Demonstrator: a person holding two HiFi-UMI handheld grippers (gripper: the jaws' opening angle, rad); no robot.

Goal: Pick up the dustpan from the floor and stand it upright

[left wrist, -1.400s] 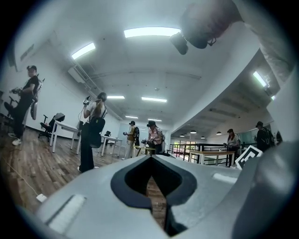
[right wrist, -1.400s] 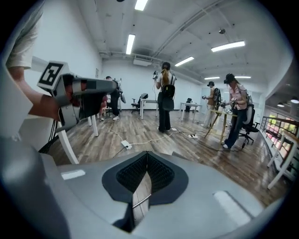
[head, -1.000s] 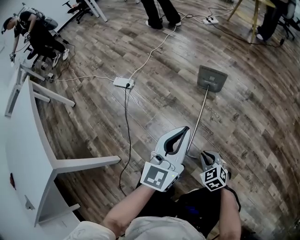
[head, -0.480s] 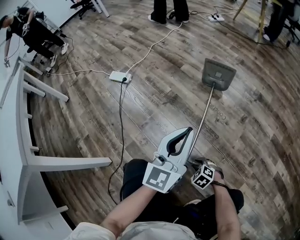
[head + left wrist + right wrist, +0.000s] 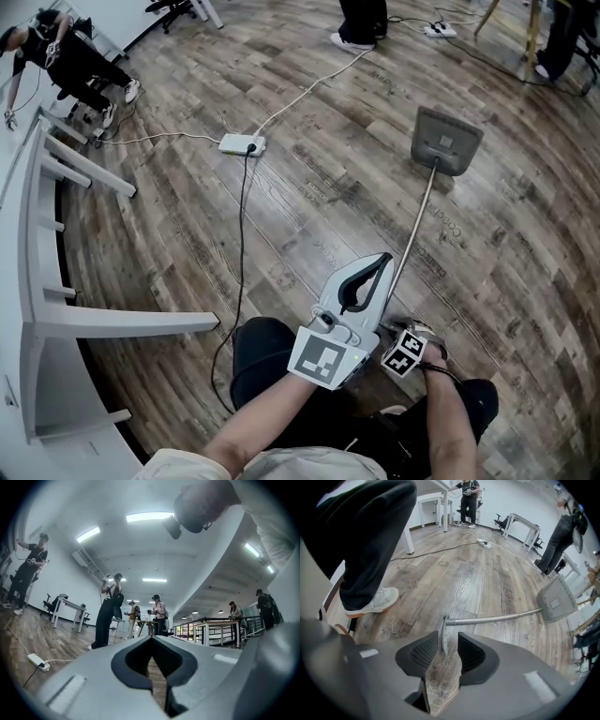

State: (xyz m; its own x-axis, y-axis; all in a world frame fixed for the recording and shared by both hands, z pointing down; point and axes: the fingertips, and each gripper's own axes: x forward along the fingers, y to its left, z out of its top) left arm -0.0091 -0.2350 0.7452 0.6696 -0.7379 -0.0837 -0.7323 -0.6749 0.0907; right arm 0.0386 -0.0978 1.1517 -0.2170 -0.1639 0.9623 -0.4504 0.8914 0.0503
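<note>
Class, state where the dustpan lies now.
The dustpan lies on the floor, upper right in the head view; its handle ends between the right gripper's jaws.

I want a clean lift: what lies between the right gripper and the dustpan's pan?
Only the dustpan's own metal handle, running across bare wooden floor from the right gripper to the pan. The head view shows it.

The dustpan (image 5: 446, 141) lies flat on the wooden floor (image 5: 309, 122), with its grey, squarish pan in the upper right of the head view. Its thin metal handle (image 5: 412, 234) runs straight down and left toward the lower middle of the frame and ends in a short crosspiece (image 5: 443, 632).
</note>
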